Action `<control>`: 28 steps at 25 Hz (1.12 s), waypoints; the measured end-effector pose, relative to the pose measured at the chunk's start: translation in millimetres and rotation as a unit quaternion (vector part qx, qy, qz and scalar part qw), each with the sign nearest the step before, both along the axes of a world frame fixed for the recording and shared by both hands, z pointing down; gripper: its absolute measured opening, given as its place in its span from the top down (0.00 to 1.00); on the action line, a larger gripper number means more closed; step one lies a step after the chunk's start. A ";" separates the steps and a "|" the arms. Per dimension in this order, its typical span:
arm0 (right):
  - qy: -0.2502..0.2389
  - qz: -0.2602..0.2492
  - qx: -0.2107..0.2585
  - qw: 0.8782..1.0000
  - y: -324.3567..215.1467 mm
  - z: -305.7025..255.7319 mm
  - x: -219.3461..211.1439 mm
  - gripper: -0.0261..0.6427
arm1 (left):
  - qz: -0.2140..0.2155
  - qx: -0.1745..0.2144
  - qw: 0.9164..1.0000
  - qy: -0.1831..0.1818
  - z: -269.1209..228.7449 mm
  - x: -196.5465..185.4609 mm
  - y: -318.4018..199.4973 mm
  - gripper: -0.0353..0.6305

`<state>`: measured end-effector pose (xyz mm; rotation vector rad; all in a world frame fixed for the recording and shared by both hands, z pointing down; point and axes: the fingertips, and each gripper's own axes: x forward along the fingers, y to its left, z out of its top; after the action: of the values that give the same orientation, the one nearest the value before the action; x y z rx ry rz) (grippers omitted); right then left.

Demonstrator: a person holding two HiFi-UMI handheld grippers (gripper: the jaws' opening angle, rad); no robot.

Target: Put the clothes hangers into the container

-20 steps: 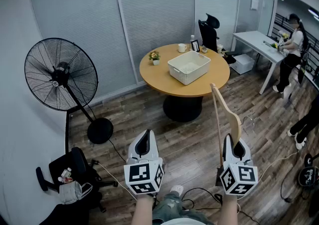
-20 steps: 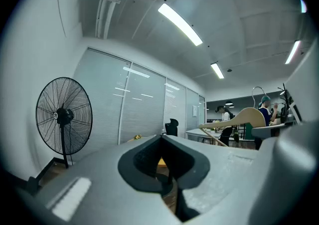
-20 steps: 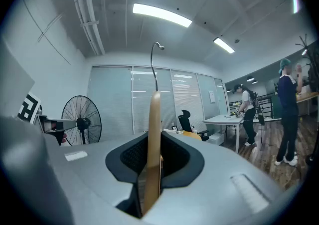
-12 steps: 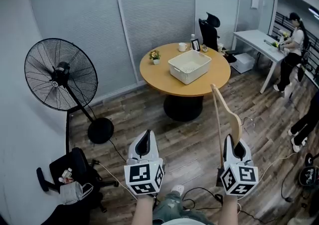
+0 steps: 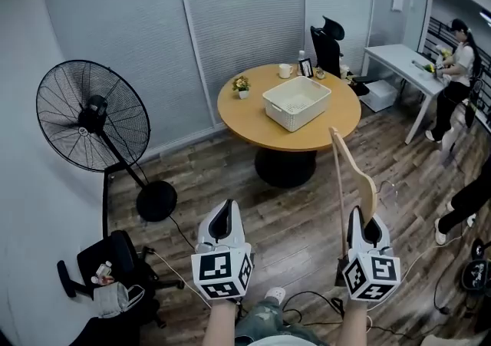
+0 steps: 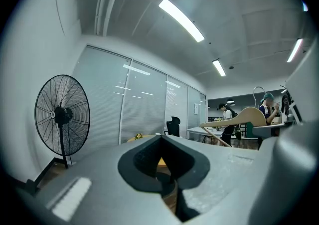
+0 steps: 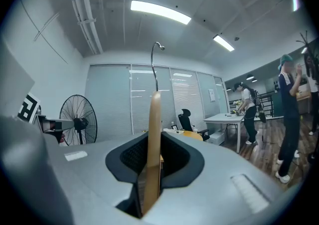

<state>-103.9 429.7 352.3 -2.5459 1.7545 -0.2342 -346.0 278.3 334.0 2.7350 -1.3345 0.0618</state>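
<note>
Nearest, at the right gripper: jaws narrowed onto the wooden hanger, held upright on edge, wire hook uppermost. Beside it, at the left gripper: jaws together, nothing between them. Farther off, across the wooden floor: a round table bearing the white basket, well apart from both grippers. Looks empty from here, though too small to be sure. Early in the job, then: one hanger in hand, none delivered. Left to do: cross over, lower it into the basket.
</note>
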 end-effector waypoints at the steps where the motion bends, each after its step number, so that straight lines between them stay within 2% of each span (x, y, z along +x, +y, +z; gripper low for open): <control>1: 0.000 0.000 0.000 1.000 -6.7 -0.3 2.8 0.84 | 0.000 0.001 1.000 0.000 -0.3 2.2 -6.7 0.95; 13: -0.004 0.008 0.006 1.000 -83.8 1.7 26.2 0.84 | 0.014 0.014 1.000 0.005 -7.7 33.4 -88.2 0.95; 23: -0.010 0.010 -0.009 1.000 -122.6 14.3 56.5 0.84 | 0.015 -0.006 1.000 -0.001 12.2 63.9 -126.3 0.95; 28: -0.006 0.001 -0.015 1.000 -149.9 17.6 82.7 0.84 | -0.001 -0.013 1.000 -0.001 17.9 83.8 -153.6 0.95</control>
<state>-21.2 279.8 369.9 -2.5608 1.7574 -0.2777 -262.2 124.7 351.9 2.7131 -1.3284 0.0822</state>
